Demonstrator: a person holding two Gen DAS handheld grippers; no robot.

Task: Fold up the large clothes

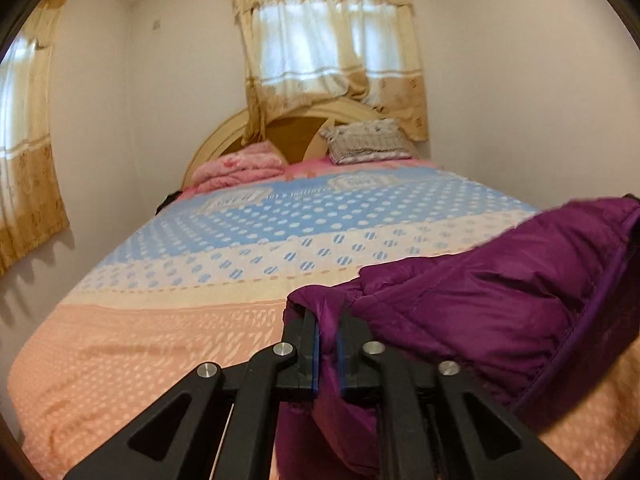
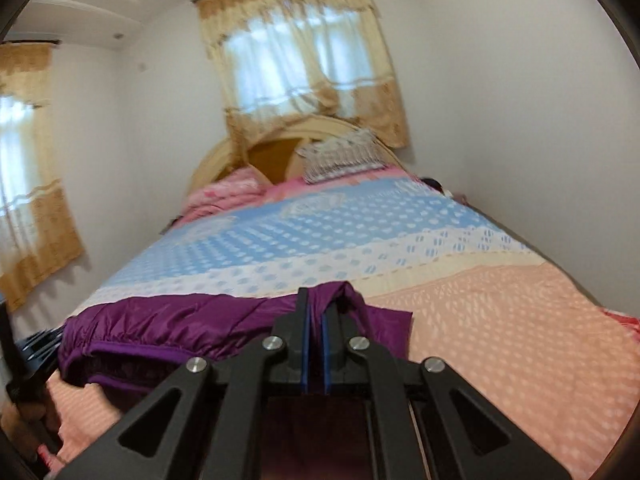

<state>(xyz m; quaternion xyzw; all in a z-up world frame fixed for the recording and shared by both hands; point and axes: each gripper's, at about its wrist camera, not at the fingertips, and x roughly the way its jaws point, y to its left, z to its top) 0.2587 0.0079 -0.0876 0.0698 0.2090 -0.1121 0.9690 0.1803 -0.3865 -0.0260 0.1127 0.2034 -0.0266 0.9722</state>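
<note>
Above the patterned bedspread [image 1: 168, 280] in a curtained bedroom, both grippers' fingers clamped on purple jacket [image 1: 500, 300].

From my remote seat I can read nothing: the lettering woven into the bedspread [image 1: 280, 220] panels near the pillows is upside down and too blurred.

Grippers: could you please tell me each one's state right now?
Left gripper: shut on the puffy purple quilted jacket.
Right gripper: shut on the same jacket.
</note>
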